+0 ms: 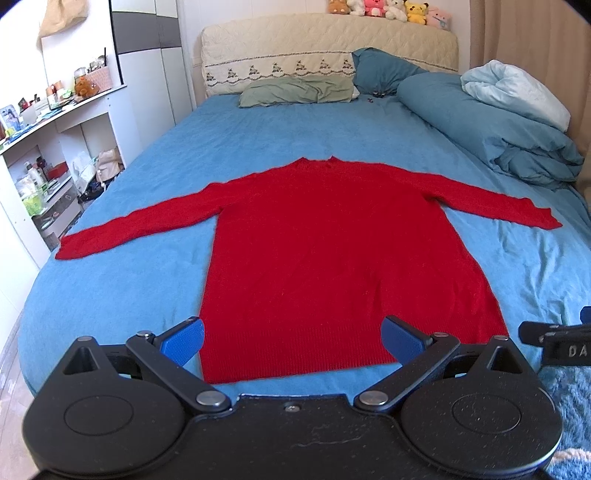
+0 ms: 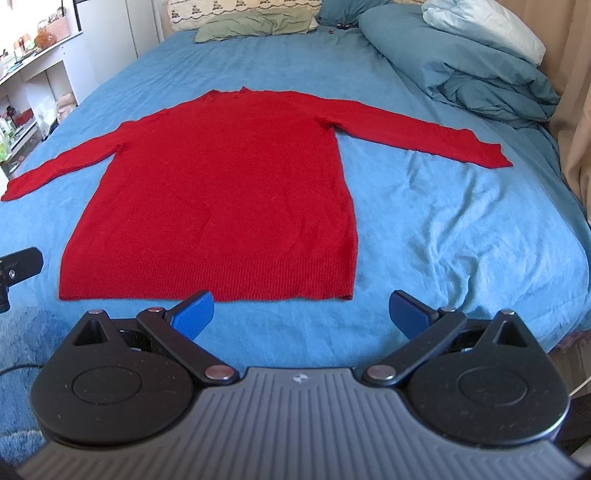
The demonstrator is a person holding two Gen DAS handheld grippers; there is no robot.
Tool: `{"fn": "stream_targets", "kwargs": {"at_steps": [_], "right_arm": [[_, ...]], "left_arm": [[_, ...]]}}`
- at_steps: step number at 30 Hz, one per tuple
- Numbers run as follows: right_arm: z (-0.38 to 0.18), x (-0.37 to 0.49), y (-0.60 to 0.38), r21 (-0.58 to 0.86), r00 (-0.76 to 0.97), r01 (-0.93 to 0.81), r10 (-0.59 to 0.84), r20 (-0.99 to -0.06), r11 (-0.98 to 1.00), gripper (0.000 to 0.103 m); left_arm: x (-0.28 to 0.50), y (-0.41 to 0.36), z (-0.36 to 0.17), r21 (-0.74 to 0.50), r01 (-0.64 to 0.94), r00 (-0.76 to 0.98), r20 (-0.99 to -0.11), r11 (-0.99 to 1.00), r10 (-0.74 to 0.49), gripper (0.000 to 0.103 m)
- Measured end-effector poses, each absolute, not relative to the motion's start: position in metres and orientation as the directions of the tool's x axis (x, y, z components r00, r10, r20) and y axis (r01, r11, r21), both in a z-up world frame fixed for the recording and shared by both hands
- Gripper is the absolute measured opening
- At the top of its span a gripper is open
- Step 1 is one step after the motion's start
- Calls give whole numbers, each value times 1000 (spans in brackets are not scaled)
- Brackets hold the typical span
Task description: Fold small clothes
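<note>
on the bed (image 1: 122, 280), a red sweater (image 1: 332, 251) lies flat on the blue sheet, front down or up cannot be told, both sleeves spread out to the sides and the neck toward the headboard (image 1: 328, 44). its ribbed hem is the edge nearest both cameras.

the left gripper (image 1: 293, 338) hangs just over the near edge of the bed, jaws spread wide and holding nothing; its blue pads (image 1: 183, 341) sit on either side of the hem's left half in the left wrist view. whether they touch the cloth cannot be told.

the right gripper (image 2: 301, 314) is likewise released and empty, hovering before the hem's right corner, with one pad (image 2: 194, 314) overlapping the hem's edge and the other over bare sheet.

a green pillow (image 1: 297, 92) and a dark blue pillow (image 1: 384, 70) lie by the headboard, a bundled duvet (image 1: 509, 125) runs along the right side, and plush toys (image 1: 388, 9) line the headboard's top. white shelves (image 1: 48, 155) crowded with small items stand to the left of the bed.
</note>
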State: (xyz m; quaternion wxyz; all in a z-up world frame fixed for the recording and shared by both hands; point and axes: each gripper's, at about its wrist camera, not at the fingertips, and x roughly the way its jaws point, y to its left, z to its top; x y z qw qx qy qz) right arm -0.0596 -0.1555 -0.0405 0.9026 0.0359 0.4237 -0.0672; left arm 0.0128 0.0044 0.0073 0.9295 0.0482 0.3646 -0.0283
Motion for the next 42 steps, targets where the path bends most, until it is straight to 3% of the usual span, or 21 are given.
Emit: {"fn": "stream_targets", "kwargs": {"at_steps": [12, 20, 25, 34, 36, 39, 42], "right_arm": [[-5, 46, -262, 40, 724, 319, -216, -655, 947, 103], [-58, 139, -379, 60, 708, 471, -336, -622, 880, 103], [-125, 173, -449, 140, 681, 557, -353, -642, 819, 103], [-200, 195, -529, 211, 642, 687, -444, -625, 696, 103], [-209, 200, -539, 217, 641, 698, -460, -615, 682, 98], [-213, 207, -546, 210, 644, 705, -487, -590, 678, 83], [-209, 212, -548, 213, 644, 711, -500, -578, 670, 57]], "left_arm": [[150, -26, 51, 172, 118, 830, -558, 978, -2, 103], [295, -85, 17, 38, 231, 753, -639, 972, -154, 103], [359, -127, -31, 71, 295, 705, -689, 953, -167, 103], [454, -176, -117, -29, 291, 585, -786, 956, -202, 103], [468, -188, -130, -22, 294, 571, -798, 956, -194, 103], [486, -202, -148, 3, 286, 555, -815, 958, -163, 103], [495, -207, -159, 6, 263, 552, -821, 965, -145, 103]]}}
